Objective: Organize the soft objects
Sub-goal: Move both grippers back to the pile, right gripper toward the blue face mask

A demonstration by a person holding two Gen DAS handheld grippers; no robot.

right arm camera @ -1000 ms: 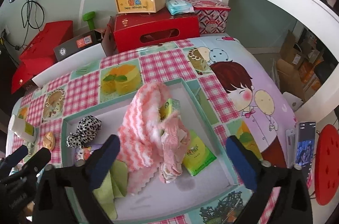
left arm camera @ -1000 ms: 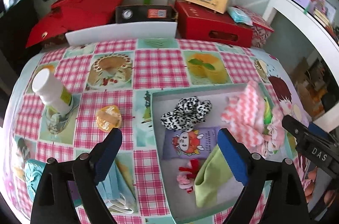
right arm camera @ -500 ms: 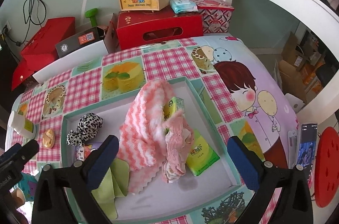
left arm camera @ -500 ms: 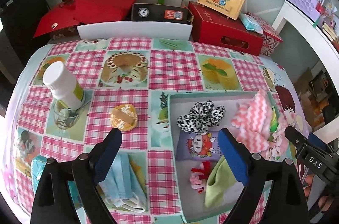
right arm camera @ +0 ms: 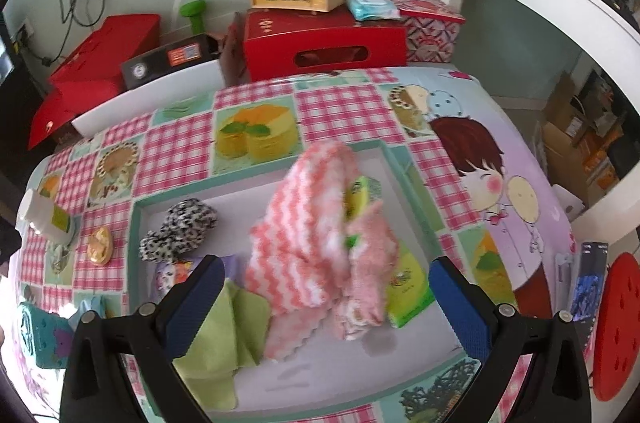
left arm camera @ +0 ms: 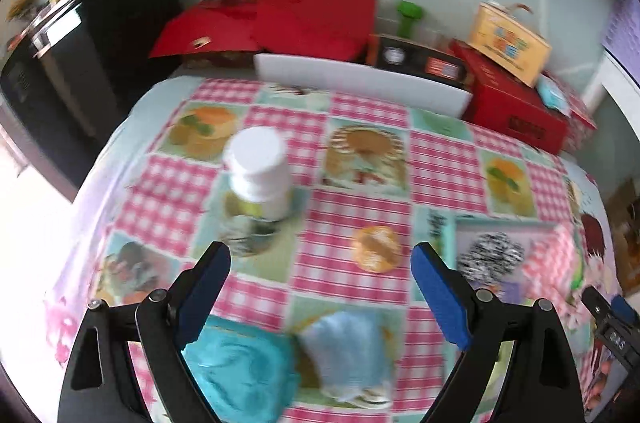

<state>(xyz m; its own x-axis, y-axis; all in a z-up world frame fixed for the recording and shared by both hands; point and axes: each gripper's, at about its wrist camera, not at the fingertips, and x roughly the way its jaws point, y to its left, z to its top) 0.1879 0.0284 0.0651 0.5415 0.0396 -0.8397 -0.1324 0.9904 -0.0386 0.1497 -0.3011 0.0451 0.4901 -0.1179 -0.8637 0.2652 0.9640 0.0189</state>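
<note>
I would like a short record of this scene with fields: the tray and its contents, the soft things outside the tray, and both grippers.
tray: white tray with a teal rim
in tray: pink striped cloth, spotted hair tie, green cloth, yellow-green packet
outside tray: blue face mask, teal cloth
left gripper: open, above the mask and teal cloth
right gripper: open, empty, above the tray

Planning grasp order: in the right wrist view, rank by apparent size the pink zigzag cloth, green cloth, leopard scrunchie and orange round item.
1. pink zigzag cloth
2. green cloth, partly hidden by a jaw and nearer the camera, so uncertain
3. leopard scrunchie
4. orange round item
</note>
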